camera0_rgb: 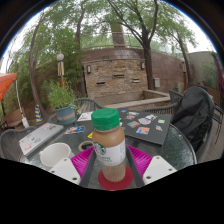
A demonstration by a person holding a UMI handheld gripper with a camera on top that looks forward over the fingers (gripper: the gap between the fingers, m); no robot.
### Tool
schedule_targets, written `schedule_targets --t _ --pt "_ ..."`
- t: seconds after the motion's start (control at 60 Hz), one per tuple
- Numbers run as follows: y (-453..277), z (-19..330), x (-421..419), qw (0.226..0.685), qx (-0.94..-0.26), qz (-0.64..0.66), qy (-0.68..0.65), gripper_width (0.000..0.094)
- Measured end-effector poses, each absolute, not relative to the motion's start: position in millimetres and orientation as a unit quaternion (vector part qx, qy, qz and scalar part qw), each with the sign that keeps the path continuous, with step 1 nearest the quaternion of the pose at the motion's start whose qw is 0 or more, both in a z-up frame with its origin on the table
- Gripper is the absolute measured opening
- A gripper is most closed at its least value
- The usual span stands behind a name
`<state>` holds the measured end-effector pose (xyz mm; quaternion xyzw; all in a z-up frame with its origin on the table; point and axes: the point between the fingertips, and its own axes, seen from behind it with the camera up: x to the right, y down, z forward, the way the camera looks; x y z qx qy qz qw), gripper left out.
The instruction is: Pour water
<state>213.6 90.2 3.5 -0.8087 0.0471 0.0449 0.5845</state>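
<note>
A glass bottle [109, 147] with a green cap and a pale label with a green logo stands upright between my fingers. Its base is on a red round coaster [116, 183] on the dark glass table [178, 148]. My gripper [111, 165] has its pink pads against both sides of the bottle's lower body, with no gap showing. The bottle holds a light brown liquid up to its neck.
A white cup [55, 152] sits on the table left of the bottle. Books and papers [145, 127] lie across the table beyond it. A black backpack [195, 112] rests on a chair to the right. A potted plant [62, 99] and a stone wall [115, 75] stand behind.
</note>
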Motion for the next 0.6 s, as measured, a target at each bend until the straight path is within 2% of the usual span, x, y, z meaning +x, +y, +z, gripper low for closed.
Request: schedule_targets --t 0.05,0.067,0.183,0.317,0.6 --pt "83 1 219 0.571 -0.817 0.053 0.057 0.0825" --pt "80 -2 216 0.567 -0.820 0.054 0.062 0.0858" --pt "56 2 227 0.552 -0.828 0.048 0.083 0.0833" --pt "19 35 230 0.557 -0.825 0.031 0.093 0.0833" --pt "-98 162 189 0.566 -0.820 -0.003 0.079 0.0834"
